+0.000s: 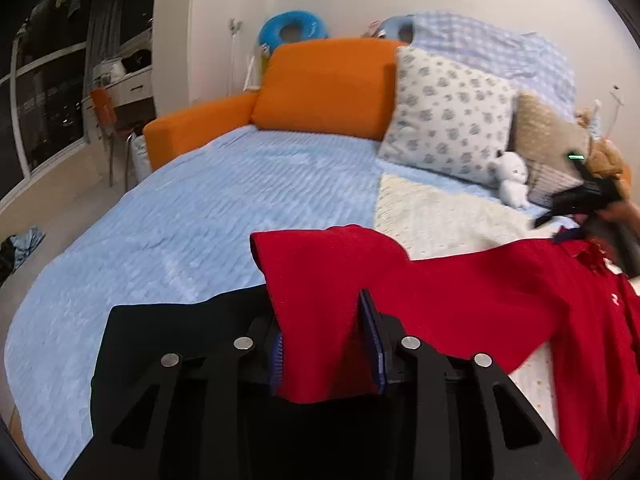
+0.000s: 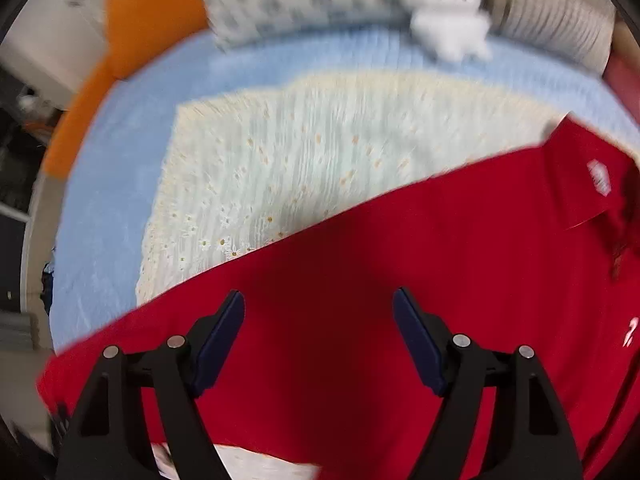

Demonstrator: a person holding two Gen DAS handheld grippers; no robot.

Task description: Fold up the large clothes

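Note:
A red polo shirt (image 1: pixel 480 292) lies across the near edge of the bed; its collar (image 2: pixel 588 176) with a white label shows at the right of the right wrist view. My left gripper (image 1: pixel 326 344) is shut on a bunched part of the red shirt (image 1: pixel 320 320) and holds it lifted. My right gripper (image 2: pixel 318 340) is open, its blue pads (image 2: pixel 220 340) wide apart above the flat red shirt (image 2: pixel 360 280). It also shows in the left wrist view (image 1: pixel 580 200) at the far right, near the collar.
The bed has a light blue cover (image 1: pixel 200 208) and a cream daisy blanket (image 2: pixel 300 168). A black garment (image 1: pixel 168 340) lies under the left gripper. Orange cushion (image 1: pixel 324 88), patterned pillow (image 1: pixel 448 116) and white plush toy (image 1: pixel 512 178) sit at the head.

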